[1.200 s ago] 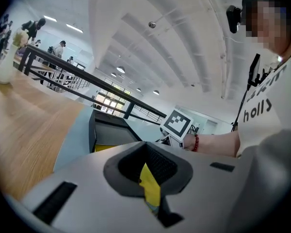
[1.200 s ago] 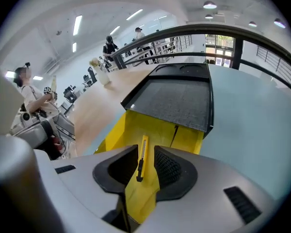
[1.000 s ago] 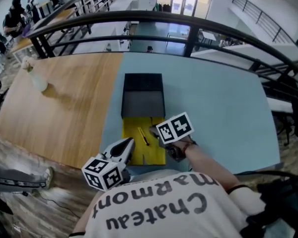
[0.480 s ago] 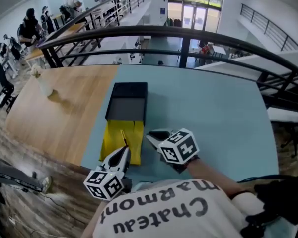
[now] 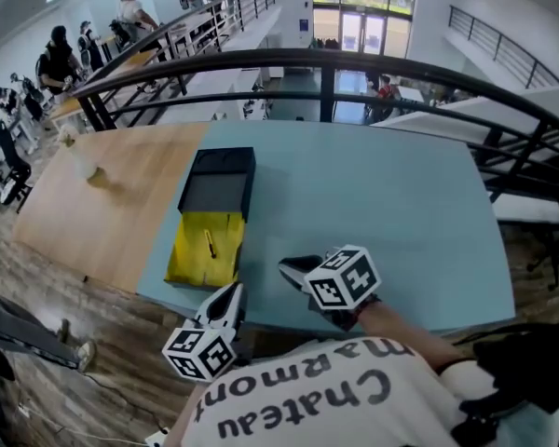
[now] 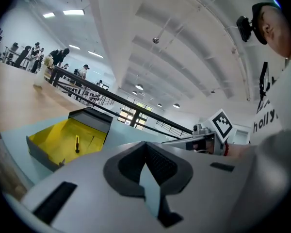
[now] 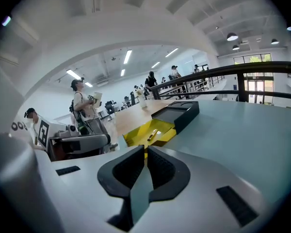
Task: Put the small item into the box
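One small item (image 5: pixel 209 243) lies in one yellow box (image 5: pixel 188 261) — on one blue table (image 5: pixel 382 212).

Head overhead, gripper views low — sharing box (image 5: pixel 188 259)

Open passage runs across most of the blue table (image 5: pixel 382 212), bare everywhere to the right of the box (image 5: pixel 219 194). The box sits near the table's left edge, its yellow tray (image 5: pixel 188 254) extending toward the near side and open from above. A dark railing (image 5: pixel 289 56) curves along the far side, barring that approach. On the adjoining wooden table (image 5: pixel 121 222), a small pale object (image 5: pixel 77 156) stands well apart from the box.
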{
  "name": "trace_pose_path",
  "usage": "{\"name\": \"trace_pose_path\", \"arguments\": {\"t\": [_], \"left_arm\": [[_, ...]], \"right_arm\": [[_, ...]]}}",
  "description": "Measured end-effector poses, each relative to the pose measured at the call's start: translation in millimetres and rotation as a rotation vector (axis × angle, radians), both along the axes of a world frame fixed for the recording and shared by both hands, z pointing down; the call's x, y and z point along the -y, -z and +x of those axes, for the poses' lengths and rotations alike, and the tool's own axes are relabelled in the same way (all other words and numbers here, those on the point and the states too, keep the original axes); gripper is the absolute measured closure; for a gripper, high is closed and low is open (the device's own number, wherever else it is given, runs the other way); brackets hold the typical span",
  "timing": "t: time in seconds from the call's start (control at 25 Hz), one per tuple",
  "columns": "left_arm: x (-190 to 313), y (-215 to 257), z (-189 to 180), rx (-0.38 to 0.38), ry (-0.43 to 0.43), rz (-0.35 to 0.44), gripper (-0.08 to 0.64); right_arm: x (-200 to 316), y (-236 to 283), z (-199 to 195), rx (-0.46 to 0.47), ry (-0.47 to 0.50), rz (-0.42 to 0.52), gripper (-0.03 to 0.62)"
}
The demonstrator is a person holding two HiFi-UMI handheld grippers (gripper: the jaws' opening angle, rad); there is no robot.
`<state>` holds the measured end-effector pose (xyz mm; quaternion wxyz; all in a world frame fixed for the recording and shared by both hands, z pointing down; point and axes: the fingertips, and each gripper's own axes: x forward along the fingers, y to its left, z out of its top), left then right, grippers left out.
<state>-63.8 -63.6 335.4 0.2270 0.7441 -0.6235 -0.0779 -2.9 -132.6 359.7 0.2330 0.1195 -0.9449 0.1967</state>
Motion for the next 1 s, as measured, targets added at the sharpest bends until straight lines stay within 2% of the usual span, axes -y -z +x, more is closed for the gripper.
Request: {"name": "trace_pose_path", "arguments": {"t": [0.36, 0.6, 1.0], "left_arm": [[-16.7, 0.6, 17.2, 0.021, 0.004, -0.013, 0.558], [-16.3, 5.2, 19.9, 0.043, 0.002, -0.013, 0.558], [-15.7, 0.5, 21.5, 0.035, 0.001, -0.017, 0.558]], "right_arm": [[-16.9, -1.2, 18.5, -0.024, 0.033, 0.057, 0.549], [-11.1, 2.5, 22.7, -0.009, 0.01, 0.044, 0.549], [-5.0, -3.6, 29.0, -0.019, -0.018, 0.021, 0.549]]}}
